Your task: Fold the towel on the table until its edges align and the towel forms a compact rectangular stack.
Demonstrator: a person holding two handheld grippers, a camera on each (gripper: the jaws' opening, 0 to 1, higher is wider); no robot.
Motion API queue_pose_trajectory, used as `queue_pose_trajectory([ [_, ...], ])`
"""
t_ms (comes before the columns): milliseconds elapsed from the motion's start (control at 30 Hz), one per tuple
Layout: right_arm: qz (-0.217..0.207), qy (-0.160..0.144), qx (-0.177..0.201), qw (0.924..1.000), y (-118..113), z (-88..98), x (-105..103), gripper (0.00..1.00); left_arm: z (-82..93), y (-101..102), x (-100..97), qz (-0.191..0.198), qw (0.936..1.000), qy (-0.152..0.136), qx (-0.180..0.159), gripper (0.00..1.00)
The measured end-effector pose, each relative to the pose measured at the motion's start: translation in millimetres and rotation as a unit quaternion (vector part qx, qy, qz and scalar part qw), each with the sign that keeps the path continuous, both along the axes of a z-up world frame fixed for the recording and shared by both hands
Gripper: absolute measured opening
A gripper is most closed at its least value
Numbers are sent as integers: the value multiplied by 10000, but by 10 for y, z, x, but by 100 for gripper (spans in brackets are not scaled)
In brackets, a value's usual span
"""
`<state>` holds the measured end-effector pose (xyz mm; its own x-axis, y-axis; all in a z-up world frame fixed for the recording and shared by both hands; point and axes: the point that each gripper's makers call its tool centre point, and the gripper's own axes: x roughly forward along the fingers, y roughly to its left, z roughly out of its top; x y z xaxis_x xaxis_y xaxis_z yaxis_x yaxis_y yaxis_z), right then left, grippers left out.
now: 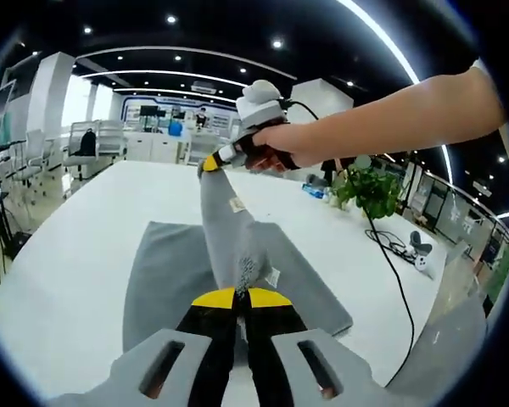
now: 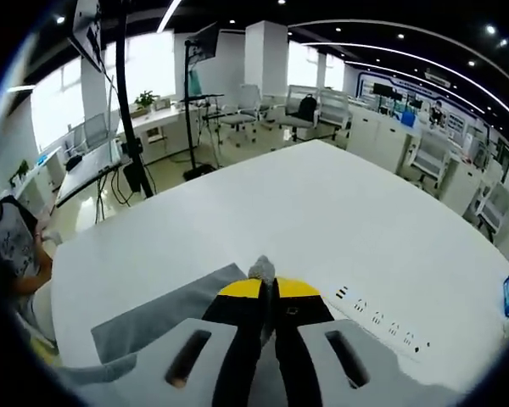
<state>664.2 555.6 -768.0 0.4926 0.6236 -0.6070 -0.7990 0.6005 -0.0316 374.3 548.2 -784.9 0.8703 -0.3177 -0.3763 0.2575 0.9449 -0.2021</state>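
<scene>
A grey towel [image 1: 165,284] lies partly flat on the white table [image 1: 85,254], with one edge lifted and stretched taut between both grippers. My left gripper [image 1: 241,295] is shut on the near end of that raised edge. The right gripper [image 1: 210,163], held by a person's hand, is shut on the far end, higher above the table. In the right gripper view my right gripper [image 2: 267,287] is shut on a small bunch of grey towel [image 2: 260,268]; more of the towel [image 2: 153,318] spreads below to the left on the table [image 2: 322,212].
A potted green plant [image 1: 369,191] and a black cable [image 1: 399,271] sit at the table's right side. A white power strip [image 2: 377,326] lies on the table near the right gripper. Office chairs, desks and a tripod stand beyond the table.
</scene>
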Motion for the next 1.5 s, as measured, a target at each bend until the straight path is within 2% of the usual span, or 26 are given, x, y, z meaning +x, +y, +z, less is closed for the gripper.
queue_pose_trajectory([
  [333,32,177,-2,9998,192,-253,21,2,-196,139,-15,77,9998,198,46,3],
  [567,105,233,-47,9997,275,-411,-65,2,-390,238,-26,176,9992,363,13,3],
  [733,235,172,-137,9995,336,-499,-111,2,-489,277,-37,221,9987,457,-43,3],
  [1033,267,183,-210,9993,494,-689,-61,2,-686,391,-27,300,9979,574,34,3],
  [1233,248,241,-266,9990,536,-803,-71,2,-912,496,-53,281,9962,810,114,3],
  [1367,318,232,-341,9986,587,-891,-36,3,-982,544,-73,351,9951,916,115,4],
  [1500,370,99,-289,9988,575,-913,-54,6,-1115,594,-114,401,9929,1074,311,6],
])
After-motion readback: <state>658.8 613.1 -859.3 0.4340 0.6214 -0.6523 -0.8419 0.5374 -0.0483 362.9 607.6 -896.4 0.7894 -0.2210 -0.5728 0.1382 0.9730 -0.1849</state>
